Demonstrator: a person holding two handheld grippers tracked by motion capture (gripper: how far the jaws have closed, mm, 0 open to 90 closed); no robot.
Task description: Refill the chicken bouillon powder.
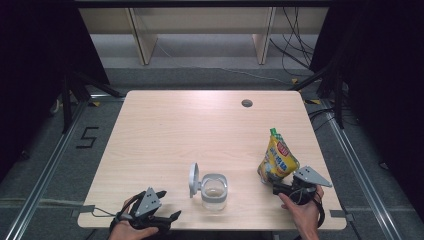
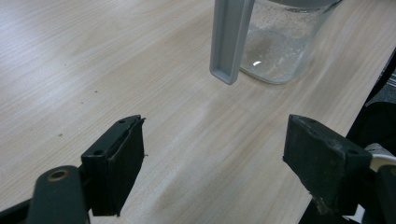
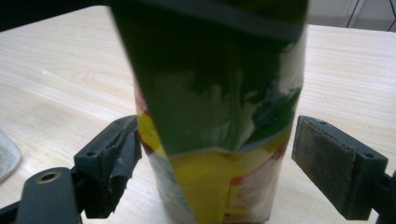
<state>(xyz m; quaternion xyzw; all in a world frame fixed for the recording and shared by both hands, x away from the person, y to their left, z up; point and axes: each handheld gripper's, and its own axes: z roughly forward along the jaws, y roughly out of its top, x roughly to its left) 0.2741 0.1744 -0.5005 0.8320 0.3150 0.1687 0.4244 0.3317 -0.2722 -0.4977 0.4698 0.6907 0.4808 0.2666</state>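
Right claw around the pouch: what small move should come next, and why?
Probably close the right claw on the pouch. The pouch stands upright between its open jaws, one jaw near its side and a gap at the other, so nothing grips it yet. The jar stands open nearby with its lid swung up.

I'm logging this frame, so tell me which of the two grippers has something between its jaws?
The right gripper: the yellow and green pouch stands between its open jaws. The left gripper has only bare table between its jaws, short of the clear jar.
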